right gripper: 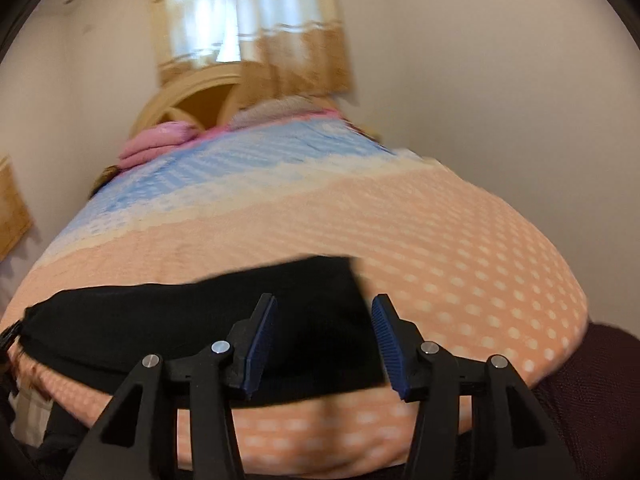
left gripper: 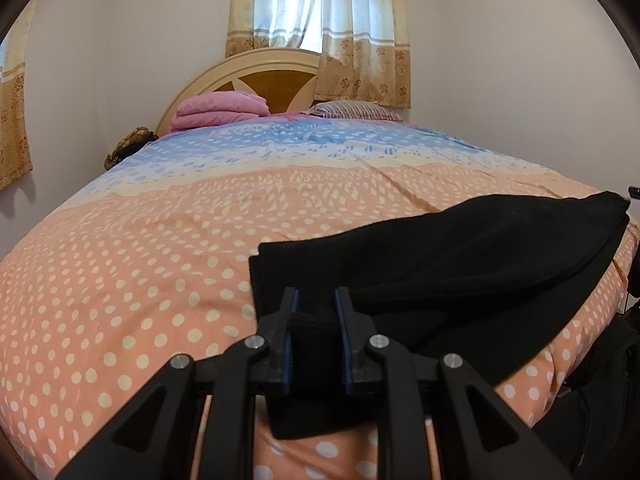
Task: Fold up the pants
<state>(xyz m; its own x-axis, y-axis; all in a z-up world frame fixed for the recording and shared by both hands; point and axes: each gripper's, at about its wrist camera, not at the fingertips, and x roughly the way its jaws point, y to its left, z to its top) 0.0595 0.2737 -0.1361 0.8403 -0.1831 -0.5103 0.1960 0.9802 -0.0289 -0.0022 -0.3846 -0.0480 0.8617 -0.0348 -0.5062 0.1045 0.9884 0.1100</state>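
The black pants (left gripper: 460,256) lie folded near the front edge of the bed (left gripper: 160,248). In the left wrist view they stretch from the centre to the right. My left gripper (left gripper: 316,300) is shut on a bunched fold of the pants at their left end. In the right wrist view the pants (right gripper: 180,320) lie left and centre. My right gripper (right gripper: 324,312) is open, its blue pads (right gripper: 260,340) wide apart just above the right end of the pants, holding nothing. That view is blurred.
The bed has an orange dotted and blue cover. A folded pink blanket (left gripper: 220,114) and a striped pillow (left gripper: 356,111) lie at the wooden headboard (left gripper: 276,76). A curtained window (left gripper: 320,20) is behind. A dark fabric mass (right gripper: 592,400) sits at lower right.
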